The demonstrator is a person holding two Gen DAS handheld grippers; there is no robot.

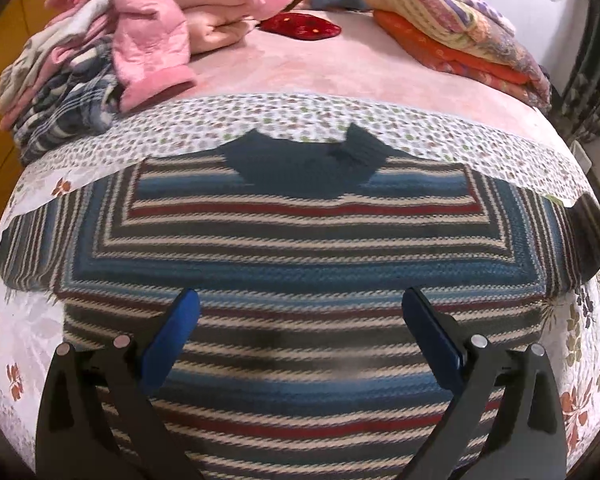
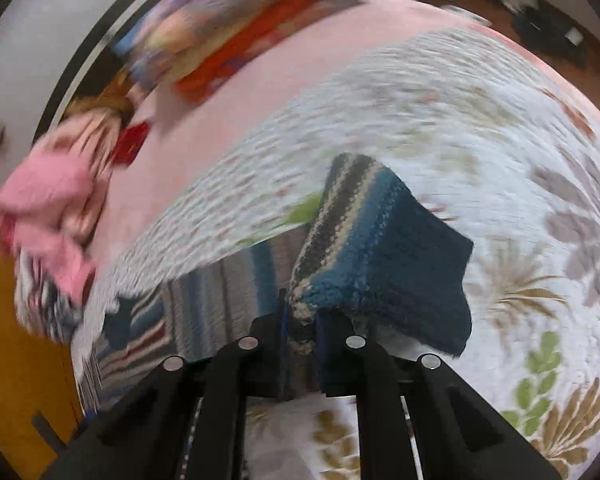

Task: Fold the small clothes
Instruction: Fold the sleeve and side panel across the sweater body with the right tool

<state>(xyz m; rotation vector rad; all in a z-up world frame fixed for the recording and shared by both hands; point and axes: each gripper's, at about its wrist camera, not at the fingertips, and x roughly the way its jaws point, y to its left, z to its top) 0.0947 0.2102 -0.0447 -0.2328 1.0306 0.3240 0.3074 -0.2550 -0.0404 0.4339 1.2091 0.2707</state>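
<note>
Floral quilted bedspread (image 1: 100, 152) under flat striped knit sweater (image 1: 300, 240), cuff between right gripper (image 2: 302, 320) fingers.

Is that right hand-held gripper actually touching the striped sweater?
Touching. In the right wrist view, the right hand-held gripper has its jaws shut on a sleeve of the striped sweater, with knit pinched between them and the cuff sticking out beyond.

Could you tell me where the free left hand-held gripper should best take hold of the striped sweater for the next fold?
Probably the left sleeve cuff. The striped sweater lies flat, so its middle gives no edge; the sleeve end sticks out sideways. Come low from the left with the open left hand-held gripper. The right hand-held gripper pinches the other sleeve.
</note>
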